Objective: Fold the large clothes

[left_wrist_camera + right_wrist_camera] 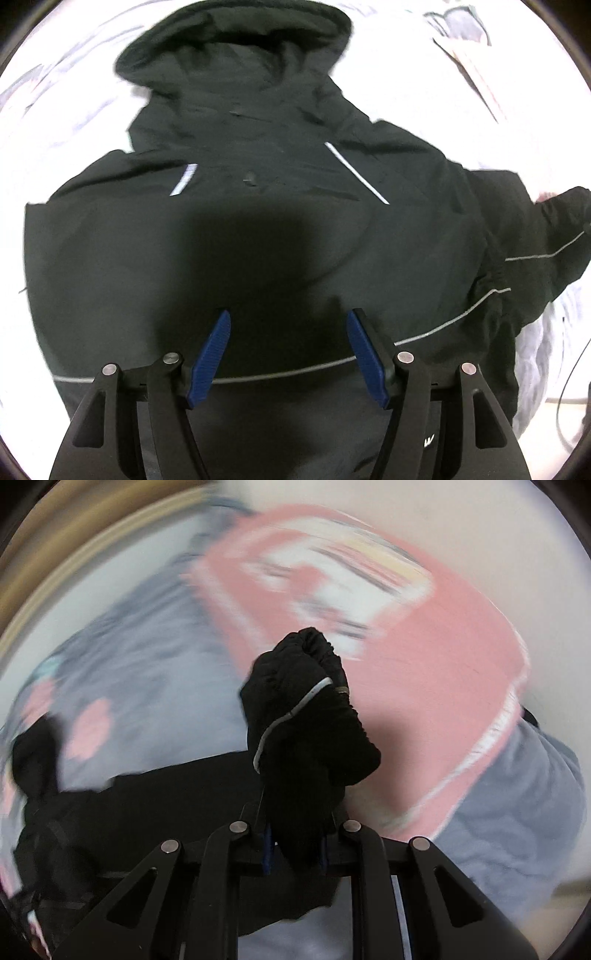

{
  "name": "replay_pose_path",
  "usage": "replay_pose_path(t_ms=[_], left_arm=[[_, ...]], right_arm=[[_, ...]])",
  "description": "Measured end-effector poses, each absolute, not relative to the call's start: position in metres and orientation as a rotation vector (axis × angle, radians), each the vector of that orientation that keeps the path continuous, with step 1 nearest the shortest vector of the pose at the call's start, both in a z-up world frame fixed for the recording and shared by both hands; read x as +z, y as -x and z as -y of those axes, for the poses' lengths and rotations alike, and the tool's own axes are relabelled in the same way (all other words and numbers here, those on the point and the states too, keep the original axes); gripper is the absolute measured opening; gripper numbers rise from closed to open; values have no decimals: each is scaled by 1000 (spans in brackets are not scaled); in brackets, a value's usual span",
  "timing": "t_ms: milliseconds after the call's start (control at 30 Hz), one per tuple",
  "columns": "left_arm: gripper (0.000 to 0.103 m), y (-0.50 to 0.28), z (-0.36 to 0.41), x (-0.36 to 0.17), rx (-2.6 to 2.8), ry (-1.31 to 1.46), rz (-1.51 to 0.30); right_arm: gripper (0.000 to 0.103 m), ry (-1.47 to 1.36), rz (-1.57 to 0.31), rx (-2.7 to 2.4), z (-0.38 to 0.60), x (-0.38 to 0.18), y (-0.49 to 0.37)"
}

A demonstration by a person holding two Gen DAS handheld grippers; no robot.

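Observation:
A black hooded jacket (258, 192) with thin reflective stripes lies spread on a light bedsheet (74, 110), hood at the far end. My left gripper (290, 328) is open and hovers over the jacket's lower body, blue pads (212, 354) apart, holding nothing. In the right wrist view my right gripper (295, 834) is shut on the jacket's sleeve cuff (306, 716), a bunched black elastic end with a reflective stripe, lifted above the bed. The rest of the jacket (129, 812) trails to the lower left. The sleeve (554, 236) also shows at the right of the left wrist view.
A pink patterned cloth (424, 664) and a grey-blue sheet (147, 664) lie on the bed, blurred. A wooden bed edge (55, 572) curves at the upper left. A folded light item (465, 48) sits at the far right of the bed.

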State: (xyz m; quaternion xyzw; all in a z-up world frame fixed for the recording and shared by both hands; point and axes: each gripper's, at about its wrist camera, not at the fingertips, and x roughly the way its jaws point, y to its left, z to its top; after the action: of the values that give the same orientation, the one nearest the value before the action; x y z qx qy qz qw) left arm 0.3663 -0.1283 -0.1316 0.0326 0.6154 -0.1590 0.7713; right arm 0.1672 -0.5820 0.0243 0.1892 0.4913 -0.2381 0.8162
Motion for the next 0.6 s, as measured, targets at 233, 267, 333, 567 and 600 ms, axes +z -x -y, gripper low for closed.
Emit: replay_pose_path(t_ms=[233, 267, 333, 567, 600], left_arm=[[67, -345, 60, -105, -293, 28, -1269], [67, -345, 43, -99, -279, 30, -1255], [67, -337, 22, -94, -260, 39, -1237], [67, -315, -62, -79, -186, 109, -1222], [67, -312, -71, -79, -180, 113, -1223]], right_arm=[[20, -251, -1042, -219, 395, 53, -209], [20, -231, -1037, -193, 373, 54, -215], [20, -178, -1023, -121, 314, 59, -229], [20, -53, -1064, 166, 123, 41, -277], [20, -38, -1081, 206, 99, 34, -282]])
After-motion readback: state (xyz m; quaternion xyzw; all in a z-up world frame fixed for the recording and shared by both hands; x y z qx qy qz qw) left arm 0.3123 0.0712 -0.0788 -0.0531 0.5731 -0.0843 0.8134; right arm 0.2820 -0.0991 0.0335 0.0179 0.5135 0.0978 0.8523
